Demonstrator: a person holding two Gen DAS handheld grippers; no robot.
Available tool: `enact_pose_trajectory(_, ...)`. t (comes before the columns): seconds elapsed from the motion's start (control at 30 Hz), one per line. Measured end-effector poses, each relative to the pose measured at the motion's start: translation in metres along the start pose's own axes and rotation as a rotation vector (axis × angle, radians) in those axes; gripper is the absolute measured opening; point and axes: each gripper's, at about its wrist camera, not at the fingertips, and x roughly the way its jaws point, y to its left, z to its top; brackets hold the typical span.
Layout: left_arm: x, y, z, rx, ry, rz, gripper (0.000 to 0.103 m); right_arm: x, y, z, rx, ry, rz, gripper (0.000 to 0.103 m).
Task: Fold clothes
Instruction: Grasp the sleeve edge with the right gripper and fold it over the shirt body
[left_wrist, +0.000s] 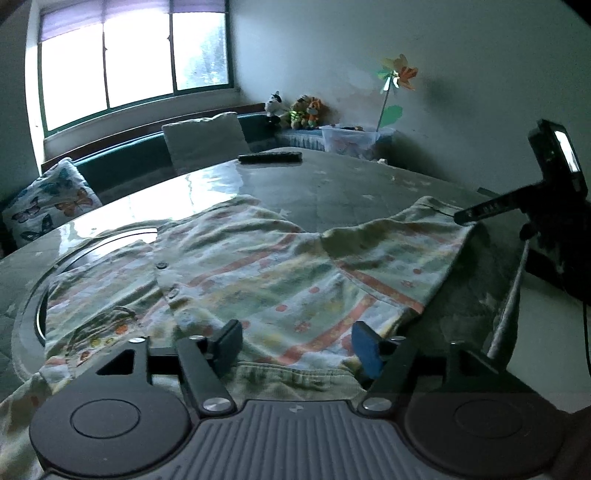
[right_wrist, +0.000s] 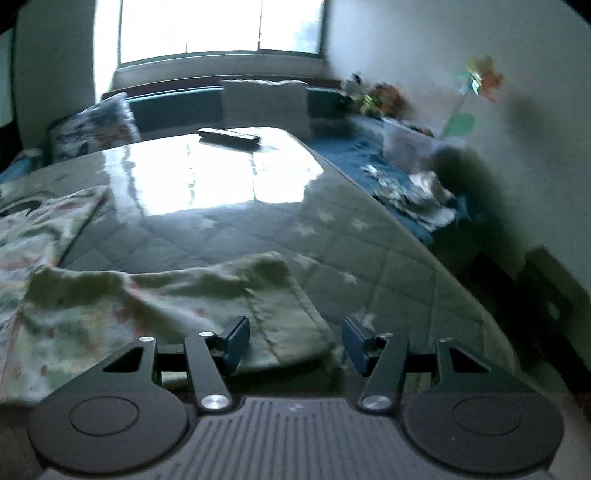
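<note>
Window glare washes the far edge of the surface (left_wrist: 332, 177), where the shirt (left_wrist: 258, 277) lies spread near my edge, and with my left claw (left_wrist: 295, 345) and right claw (right_wrist: 293, 341) both wide, I should pinch hem and sleeve cleanly, single-layered.

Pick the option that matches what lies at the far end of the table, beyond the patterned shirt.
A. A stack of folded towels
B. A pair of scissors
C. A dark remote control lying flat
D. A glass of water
C: a dark, flat remote control lies alone on the glossy far part of the table, beyond the spread button-front shirt; both wrist views show it.
</note>
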Motion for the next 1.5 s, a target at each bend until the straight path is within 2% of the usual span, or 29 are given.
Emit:
enact_pose_trajectory(0.13,-0.002,0.004,0.000,-0.012,-0.004,0.014,0.071,0.001,-0.008,-0.003,0.057,-0.001,0.019,0.053)
enact_pose_trajectory(0.2,-0.002,0.005,0.000,-0.015,-0.004,0.021,0.071,-0.001,-0.009,-0.003,0.070,-0.003,0.031,0.048)
enact_pose_trajectory(0.27,-0.003,0.007,-0.001,-0.020,-0.004,0.029,0.071,-0.004,-0.005,0.000,0.066,-0.008,0.048,0.032)
enact_pose_trajectory(0.37,-0.004,0.011,-0.003,-0.034,-0.001,0.042,0.071,-0.009,0.002,0.003,0.061,-0.016,0.072,0.017)
enact_pose_trajectory(0.43,-0.005,0.014,-0.004,-0.042,-0.001,0.051,0.071,-0.012,0.006,0.006,0.057,-0.022,0.089,0.010)
enact_pose_trajectory(0.53,-0.008,0.018,-0.006,-0.053,0.001,0.068,0.074,-0.020,0.014,0.011,0.050,-0.038,0.131,0.009)
enact_pose_trajectory(0.8,-0.016,0.030,-0.014,-0.095,0.000,0.124,0.078,-0.056,0.069,0.048,-0.005,-0.129,0.394,0.008)
enact_pose_trajectory(0.93,-0.026,0.036,-0.019,-0.121,-0.009,0.156,0.083,-0.073,0.112,0.066,-0.076,-0.175,0.525,0.008)
enact_pose_trajectory(1.37,-0.057,0.059,-0.041,-0.211,-0.019,0.267,0.084,-0.096,0.241,0.070,-0.312,-0.152,0.859,0.008)
enact_pose_trajectory(1.5,-0.059,0.062,-0.044,-0.228,-0.016,0.283,0.085,-0.099,0.267,0.065,-0.348,-0.148,0.900,0.008)
